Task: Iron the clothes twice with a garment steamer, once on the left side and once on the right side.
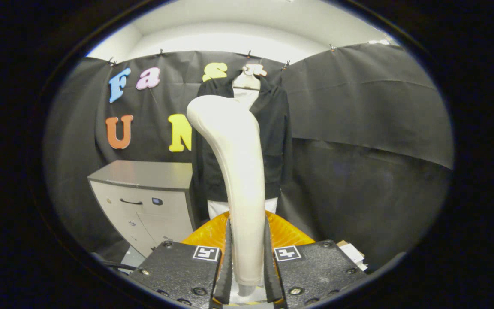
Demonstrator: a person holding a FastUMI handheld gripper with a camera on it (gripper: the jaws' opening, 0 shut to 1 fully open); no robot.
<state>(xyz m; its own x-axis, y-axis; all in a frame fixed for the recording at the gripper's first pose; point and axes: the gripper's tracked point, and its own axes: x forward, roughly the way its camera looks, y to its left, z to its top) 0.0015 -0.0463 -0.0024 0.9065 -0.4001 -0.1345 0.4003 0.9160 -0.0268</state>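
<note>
Standing upright, the steamer [236, 171] is clamped at its handle between the fingers [247, 257]; it is judged rigid, smooth, perhaps slippery and top-heavy. Beyond it the jacket [272, 141] is hung, a cabinet [148, 197] beside it.

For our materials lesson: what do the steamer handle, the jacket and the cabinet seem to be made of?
Steamer handle, clamped in the hand-held gripper: probably cream plastic, smooth with a soft sheen. Jacket: dark matte cloth, hanging with soft folds. Cabinet: likely painted metal or laminate, flat pale grey panels; it's hard to say which.
</note>
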